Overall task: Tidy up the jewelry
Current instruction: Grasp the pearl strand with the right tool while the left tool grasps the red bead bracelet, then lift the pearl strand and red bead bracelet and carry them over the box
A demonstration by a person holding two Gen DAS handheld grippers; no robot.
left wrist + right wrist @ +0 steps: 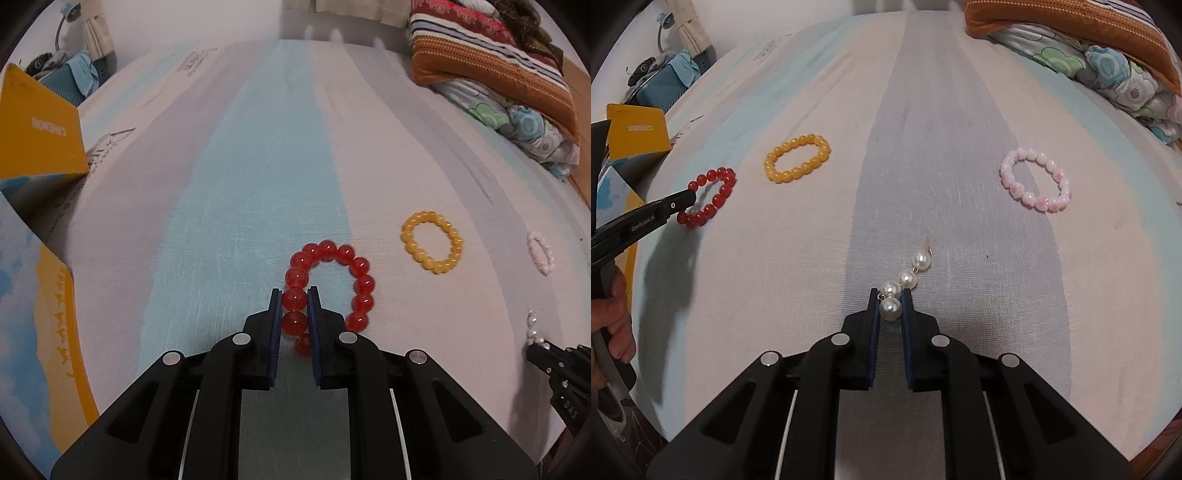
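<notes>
Your left tongs (294, 301) are clamped on the red bracelet (328, 284), pads pinching the beads on its near-left side while the rest of the loop lies on the bed (258, 166) just ahead and to the right of the tips. Your right tongs (890, 301) are clamped on one pearl of the pearl strand (905, 280), which trails forward and to the right from the tips, with its small metal hook at the far end.

Both grips are on round, glossy beads, so either could squirt out if you swing or tilt quickly. The pearl hold looks the weaker one: a single bead is caught, and the loose strand hanging from it may pull it free. The red loop could swing and twist on its cord as it lifts.

The yellow bracelet (432, 242) lies to the right of the left tongs, beyond the red loop, and the pink bracelet (1036, 181) lies ahead and right of the right tongs; a dangling end might drag across them. The open box (37, 147) sits well to the left of the left tongs, so a long carry risks a drop on the way.
</notes>
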